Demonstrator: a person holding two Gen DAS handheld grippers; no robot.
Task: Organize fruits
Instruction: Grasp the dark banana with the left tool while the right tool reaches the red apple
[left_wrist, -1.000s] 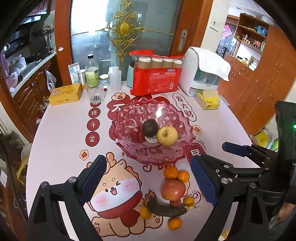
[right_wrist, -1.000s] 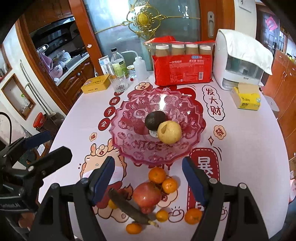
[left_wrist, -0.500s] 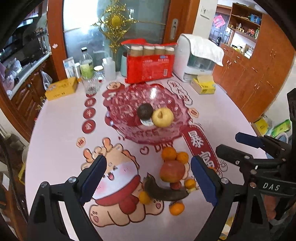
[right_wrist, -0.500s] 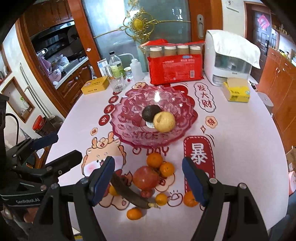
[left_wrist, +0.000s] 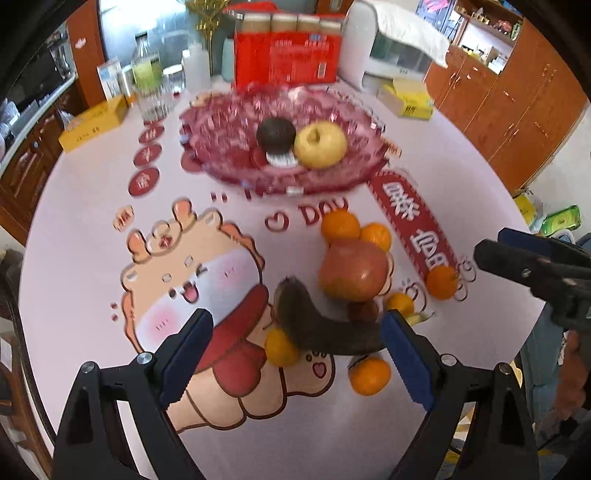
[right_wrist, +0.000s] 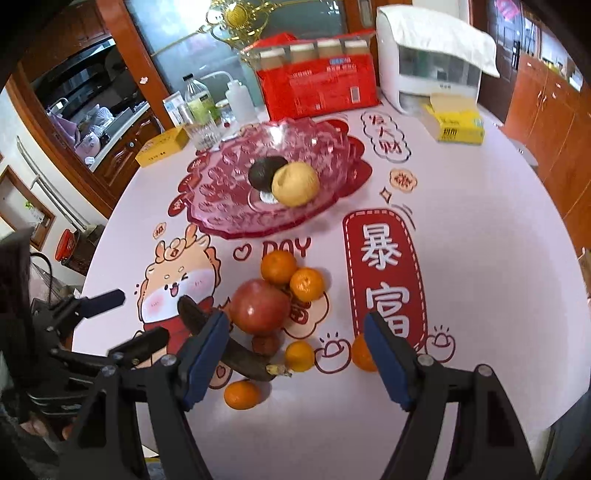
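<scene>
A pink glass fruit bowl (left_wrist: 229, 122) (right_wrist: 221, 206) holds a dark avocado (left_wrist: 275, 134) (right_wrist: 264, 170) and a yellow apple (left_wrist: 320, 144) (right_wrist: 295, 183). In front of it lie a red apple (left_wrist: 352, 269) (right_wrist: 260, 306), a blackened banana (left_wrist: 317, 328) (right_wrist: 240, 356) and several small oranges (left_wrist: 340, 225) (right_wrist: 279, 266). My left gripper (left_wrist: 295, 354) is open, low over the banana. My right gripper (right_wrist: 295, 358) is open, just above the fruit pile; it also shows in the left wrist view (left_wrist: 532, 258).
The round table has a printed cloth (right_wrist: 461, 258). Behind the bowl stand a red pack of cups (right_wrist: 317, 86), a white appliance (right_wrist: 432, 62), bottles and a glass (right_wrist: 201, 110), and yellow boxes (right_wrist: 454, 122) (right_wrist: 162, 146). The table edge is close on the near side.
Both grippers have moved forward and down toward the fruit pile, which now looks larger. The left gripper now straddles the banana. Both stay open.
</scene>
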